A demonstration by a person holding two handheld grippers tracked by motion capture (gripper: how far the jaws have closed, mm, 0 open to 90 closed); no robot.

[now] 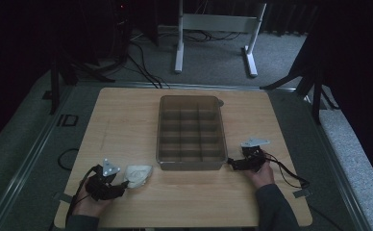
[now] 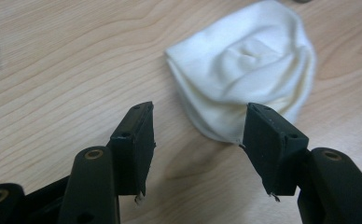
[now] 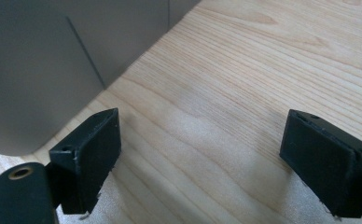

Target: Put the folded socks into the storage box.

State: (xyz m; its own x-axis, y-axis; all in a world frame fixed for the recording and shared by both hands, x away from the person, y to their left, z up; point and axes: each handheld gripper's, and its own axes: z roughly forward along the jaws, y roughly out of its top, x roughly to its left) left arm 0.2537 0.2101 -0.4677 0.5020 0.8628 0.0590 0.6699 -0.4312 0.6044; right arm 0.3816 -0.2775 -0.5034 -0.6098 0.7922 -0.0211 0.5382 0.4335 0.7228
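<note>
Here the left gripper (image 2: 195,135) is standing wide open, holding nothing; its jaws are framing the near edge of the white folded cloth (image 2: 244,70), lying on the light wooden table (image 1: 122,125) beside the grey compartment tray (image 1: 190,132); the right gripper (image 3: 202,163) is gaping empty near that tray.

the high view is dim, its room fading to near black around the lit table (image 1: 127,120). both gripper views are bright and evenly lit, with soft shadows, perhaps from overhead light; near jaws look slightly blurred.
</note>
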